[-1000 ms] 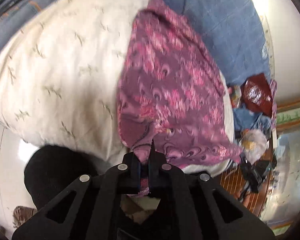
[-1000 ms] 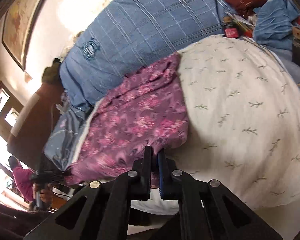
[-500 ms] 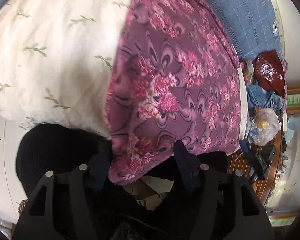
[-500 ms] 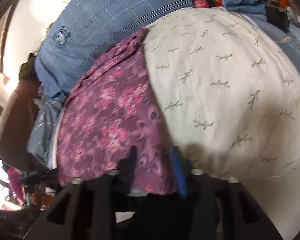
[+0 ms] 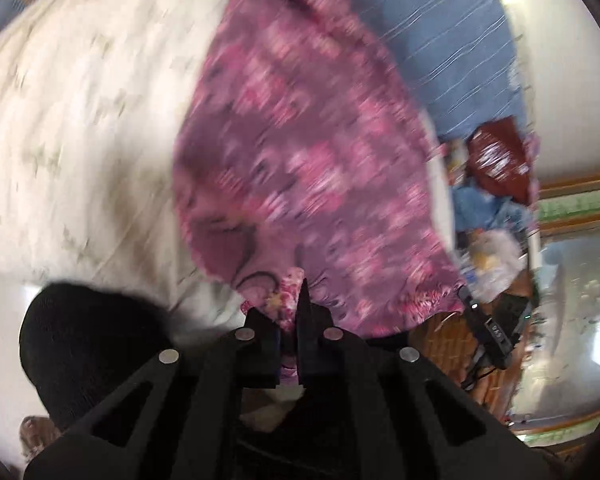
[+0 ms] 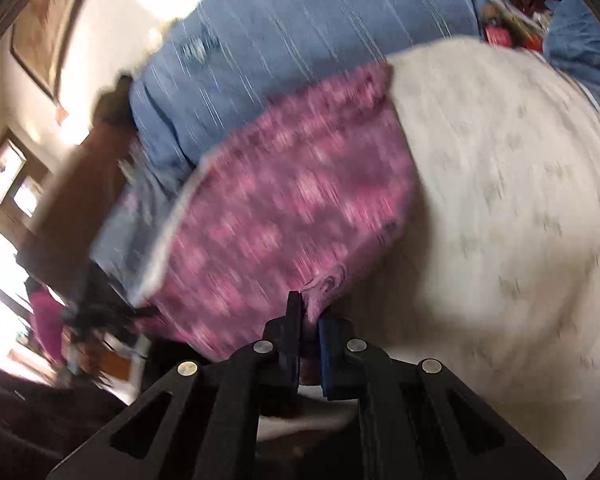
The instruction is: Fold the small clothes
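A purple garment with pink flowers lies spread on a cream sheet with a leaf print. My left gripper is shut on the garment's near edge. In the right wrist view the same garment lies to the left of the cream sheet. My right gripper is shut on its near corner. Both views are blurred by motion.
A blue checked blanket lies beyond the garment and also shows in the right wrist view. A dark red bag and clutter sit at the right. A black round object is near my left gripper.
Half a second ago both grippers were open over the garment's near edge. Now both have shut on it and the views have pulled back.
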A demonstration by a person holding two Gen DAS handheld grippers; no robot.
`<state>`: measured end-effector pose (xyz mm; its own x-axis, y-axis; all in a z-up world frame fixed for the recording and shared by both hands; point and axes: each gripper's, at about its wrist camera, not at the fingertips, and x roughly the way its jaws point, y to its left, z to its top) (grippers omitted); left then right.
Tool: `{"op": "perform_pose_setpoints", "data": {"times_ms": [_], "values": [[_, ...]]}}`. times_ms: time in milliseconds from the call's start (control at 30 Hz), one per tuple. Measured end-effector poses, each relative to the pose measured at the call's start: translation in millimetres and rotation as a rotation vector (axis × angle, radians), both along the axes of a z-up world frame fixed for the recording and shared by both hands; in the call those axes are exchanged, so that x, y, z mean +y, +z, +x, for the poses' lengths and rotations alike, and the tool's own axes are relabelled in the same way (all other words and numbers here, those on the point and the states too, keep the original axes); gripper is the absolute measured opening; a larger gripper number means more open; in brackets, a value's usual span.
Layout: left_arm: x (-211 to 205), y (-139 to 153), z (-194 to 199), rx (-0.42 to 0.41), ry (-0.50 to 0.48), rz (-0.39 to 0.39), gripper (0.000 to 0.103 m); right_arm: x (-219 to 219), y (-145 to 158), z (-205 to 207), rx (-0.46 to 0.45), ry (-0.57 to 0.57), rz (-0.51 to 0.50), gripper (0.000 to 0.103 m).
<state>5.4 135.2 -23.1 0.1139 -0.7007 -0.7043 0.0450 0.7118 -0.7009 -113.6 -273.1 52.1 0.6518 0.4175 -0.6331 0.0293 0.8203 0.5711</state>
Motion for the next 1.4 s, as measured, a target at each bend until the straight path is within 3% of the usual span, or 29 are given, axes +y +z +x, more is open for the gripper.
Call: {"op": "perform_pose_setpoints", "data": {"times_ms": [200, 333, 433, 667, 800, 900, 967, 1000, 1067, 1100, 1133, 1200, 1267, 1400], "values": [[9, 35, 42, -0.073, 0.091, -0.079, 0.003, -23, 33, 48, -0.119, -0.049, 0.155, 0.007], [12, 49, 89, -0.091, 0.171, -0.105, 0.003, -36, 47, 97, -0.153, -0.076, 0.160, 0.007], [8, 52, 135, -0.108, 0.210, -0.082, 0.003, -51, 46, 142, -0.157, -0.112, 0.179, 0.007], [-21, 36, 246, -0.081, 0.245, -0.054, 0.003, -74, 11, 244, -0.082, -0.197, 0.209, 0.007], [-29, 24, 299, -0.060, 0.280, -0.083, 0.003, -87, -9, 283, -0.061, -0.249, 0.240, 0.008], [-26, 3, 333, 0.049, 0.325, -0.106, 0.004, -99, -29, 309, 0.016, -0.326, 0.216, 0.012], [-22, -1, 337, 0.076, 0.302, -0.149, 0.005, -104, -39, 312, 0.050, -0.344, 0.238, 0.012], [-20, 2, 336, 0.059, 0.284, -0.160, 0.010, -104, -38, 310, 0.042, -0.340, 0.244, 0.013], [-10, 12, 332, -0.006, 0.277, -0.138, 0.030, -102, -30, 302, 0.008, -0.325, 0.219, 0.016], [-4, 17, 329, -0.033, 0.297, -0.122, 0.050, -102, -27, 298, -0.005, -0.327, 0.211, 0.021], [3, 23, 326, -0.057, 0.318, -0.113, 0.060, -103, -24, 295, -0.021, -0.332, 0.209, 0.029], [15, 30, 322, -0.082, 0.329, -0.133, 0.060, -107, -16, 289, -0.052, -0.330, 0.227, 0.036], [15, 36, 319, -0.098, 0.275, -0.126, 0.061, -107, -9, 284, -0.077, -0.302, 0.233, 0.037], [-11, 41, 309, -0.162, 0.058, 0.036, 0.063, -94, -8, 291, -0.002, -0.185, 0.182, 0.039]]}}
